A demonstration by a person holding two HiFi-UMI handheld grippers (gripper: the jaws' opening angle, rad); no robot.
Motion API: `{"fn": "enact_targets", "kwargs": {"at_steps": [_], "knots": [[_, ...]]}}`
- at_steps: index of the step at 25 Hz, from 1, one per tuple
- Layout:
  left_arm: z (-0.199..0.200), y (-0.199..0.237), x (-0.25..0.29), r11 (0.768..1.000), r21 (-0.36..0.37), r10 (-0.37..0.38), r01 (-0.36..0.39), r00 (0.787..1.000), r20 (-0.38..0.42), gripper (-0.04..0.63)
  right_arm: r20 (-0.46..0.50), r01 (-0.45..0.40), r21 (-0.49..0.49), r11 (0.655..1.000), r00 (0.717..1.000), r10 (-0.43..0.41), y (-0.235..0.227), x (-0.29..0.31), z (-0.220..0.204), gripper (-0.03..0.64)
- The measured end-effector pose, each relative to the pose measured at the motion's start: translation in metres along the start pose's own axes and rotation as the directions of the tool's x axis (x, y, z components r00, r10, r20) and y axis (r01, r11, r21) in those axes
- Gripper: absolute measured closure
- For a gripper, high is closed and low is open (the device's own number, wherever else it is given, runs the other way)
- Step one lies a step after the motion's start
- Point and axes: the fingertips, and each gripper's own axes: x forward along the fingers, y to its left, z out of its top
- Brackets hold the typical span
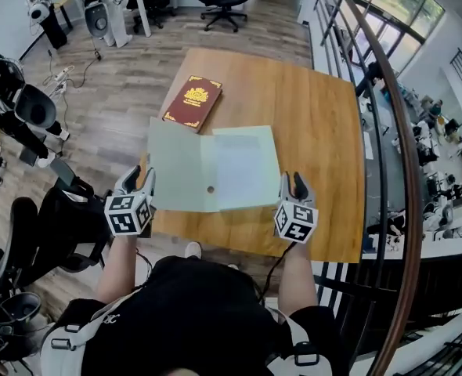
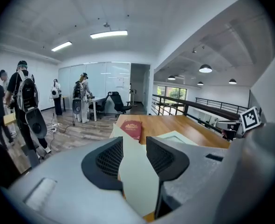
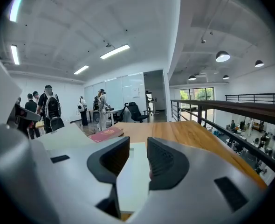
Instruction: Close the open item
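Pale-green folder point(image 1: 185, 163) is lying open at the worktop's point(image 1: 317, 116) near edge, with left tongs point(image 1: 135, 182) and right tongs point(image 1: 292, 185) standing apart astride its front corners, so the closing is seemingly only starting and next probably calling for pinching one flap and swinging it over.

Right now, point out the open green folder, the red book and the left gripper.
green folder point(image 1: 180, 171), head view, on its left flap.
red book point(image 1: 193, 103), head view, on its cover.
left gripper point(image 1: 137, 180), head view, between its fingers.
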Motion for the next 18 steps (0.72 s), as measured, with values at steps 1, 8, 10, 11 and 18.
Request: {"fn": "enact_targets", "kwargs": {"at_steps": [1,8,10,11,18], "knots": [[-0.008,0.003,0.001,1.000,-0.002,0.010,-0.010,1.000,-0.020,0.454,-0.019,0.000,-0.003,1.000,1.000,0.000,-0.003,0.004,-0.007,0.514],[-0.060,0.017,0.007,0.998,-0.013,0.053,-0.056,0.987,-0.154,0.454,-0.171,-0.001,0.005,1.000,0.985,0.002,-0.019,0.025,-0.060,0.514],[-0.071,0.019,0.008,0.998,-0.023,0.055,-0.061,0.982,-0.179,0.454,-0.213,-0.004,0.006,1.000,0.977,0.005,-0.023,0.030,-0.075,0.514],[-0.077,0.020,0.008,0.998,-0.031,0.053,-0.060,0.980,-0.193,0.454,-0.237,-0.007,0.005,1.000,0.971,0.008,-0.025,0.033,-0.083,0.514],[-0.119,0.024,0.008,0.991,-0.130,0.005,-0.045,0.956,-0.292,0.454,-0.385,-0.002,0.074,0.997,0.923,0.030,-0.040,0.058,-0.141,0.514]]}}
